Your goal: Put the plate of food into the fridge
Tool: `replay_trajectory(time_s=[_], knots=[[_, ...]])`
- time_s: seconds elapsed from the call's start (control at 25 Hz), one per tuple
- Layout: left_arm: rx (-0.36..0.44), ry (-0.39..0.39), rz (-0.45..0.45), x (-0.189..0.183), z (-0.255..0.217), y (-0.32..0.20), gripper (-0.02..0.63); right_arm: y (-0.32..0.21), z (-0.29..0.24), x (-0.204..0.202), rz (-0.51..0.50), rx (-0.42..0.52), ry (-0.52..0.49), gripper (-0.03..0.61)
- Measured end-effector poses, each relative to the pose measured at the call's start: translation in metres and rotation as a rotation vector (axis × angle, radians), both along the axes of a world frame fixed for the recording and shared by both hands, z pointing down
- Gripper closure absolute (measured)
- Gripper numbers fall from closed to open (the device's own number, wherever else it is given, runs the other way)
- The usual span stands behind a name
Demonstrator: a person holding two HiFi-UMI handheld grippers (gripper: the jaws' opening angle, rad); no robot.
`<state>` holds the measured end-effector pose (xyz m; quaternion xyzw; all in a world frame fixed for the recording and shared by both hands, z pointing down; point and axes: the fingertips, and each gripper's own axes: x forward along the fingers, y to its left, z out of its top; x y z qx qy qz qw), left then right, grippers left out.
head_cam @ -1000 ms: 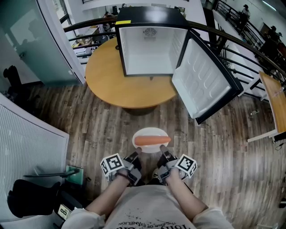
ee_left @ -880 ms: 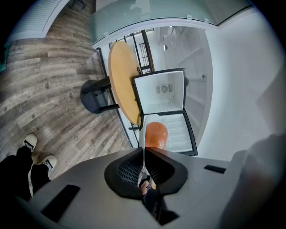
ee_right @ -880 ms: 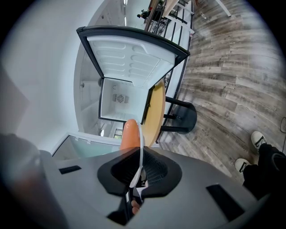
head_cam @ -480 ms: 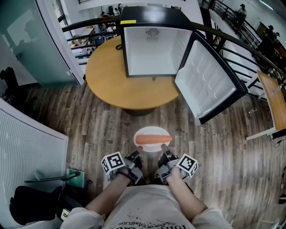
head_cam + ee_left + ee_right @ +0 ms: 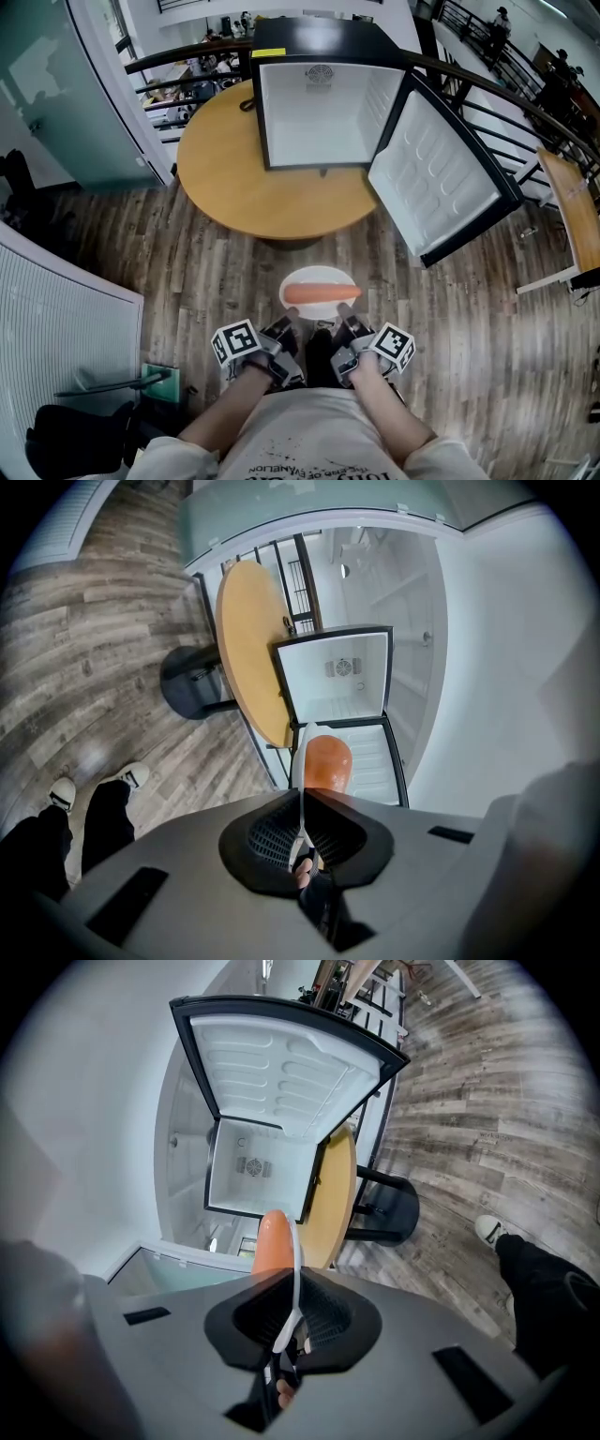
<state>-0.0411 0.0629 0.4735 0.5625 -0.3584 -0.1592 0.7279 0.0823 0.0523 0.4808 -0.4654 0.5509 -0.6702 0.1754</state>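
Holding the plate (image 5: 319, 277) with both claws, are we?
Yes. Our left claw (image 5: 285, 326) is pinched shut on the plate's near rim. Our right claw (image 5: 346, 323) is pinched shut on that rim too, a little way along.
Where is the plate?
Up in the air over the wood floor (image 5: 187, 272), right in front of us. The long orange food (image 5: 321, 293) lies sideways on it, from one claw toward the other.
And the fridge (image 5: 328, 94)?
Straight ahead on the round counter (image 5: 234, 187), well apart from the plate. Its door (image 5: 450, 183) hangs open on our right. Both claws are just as near to it.
What changed since a moment ago?
The fridge looks a bit nearer. The plate sits the same between our claws.
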Motion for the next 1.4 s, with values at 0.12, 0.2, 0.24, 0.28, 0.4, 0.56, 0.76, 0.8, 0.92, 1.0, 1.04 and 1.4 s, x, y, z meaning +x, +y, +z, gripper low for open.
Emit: replay_trajectory(time_s=[0.12,0.2,0.24,0.28,0.4,0.56,0.76,0.8,0.92,1.0,1.04,1.4], knots=[[0.002,-0.003,-0.004,0.0,0.005,-0.014,0.581,-0.014,0.005,-0.001,-0.007,-0.002,-0.002,0.541],[0.006,-0.006,-0.01,0.0,0.007,-0.023,0.581,-0.025,0.007,0.0,-0.014,0.002,-0.004,0.541],[0.008,-0.007,-0.013,0.001,0.009,-0.028,0.581,-0.03,0.009,0.001,-0.018,0.003,-0.005,0.541],[0.008,-0.008,-0.015,0.002,0.01,-0.034,0.581,-0.037,0.01,0.001,-0.021,0.005,-0.006,0.541],[0.008,-0.01,-0.021,0.003,0.015,-0.058,0.581,-0.063,0.015,0.002,-0.03,0.01,-0.009,0.541],[0.009,-0.014,-0.031,0.008,0.022,-0.101,0.581,-0.106,0.022,0.007,-0.036,0.005,-0.021,0.541],[0.044,-0.006,-0.018,0.009,0.035,-0.088,0.581,-0.092,0.035,0.009,-0.021,0.042,-0.018,0.541],[0.057,-0.004,-0.013,0.008,0.039,-0.077,0.581,-0.08,0.039,0.007,-0.016,0.057,-0.019,0.541],[0.094,0.001,-0.006,0.005,0.043,-0.046,0.581,-0.049,0.043,0.004,-0.007,0.097,-0.017,0.541],[0.126,0.004,0.002,0.002,0.042,-0.021,0.581,-0.023,0.041,0.002,0.0,0.127,-0.012,0.541],[0.14,0.006,0.006,0.001,0.043,-0.008,0.581,-0.009,0.04,0.001,0.003,0.139,-0.011,0.541],[0.187,0.025,0.005,0.017,0.048,0.022,0.581,0.021,0.044,0.016,-0.001,0.191,-0.009,0.541]])
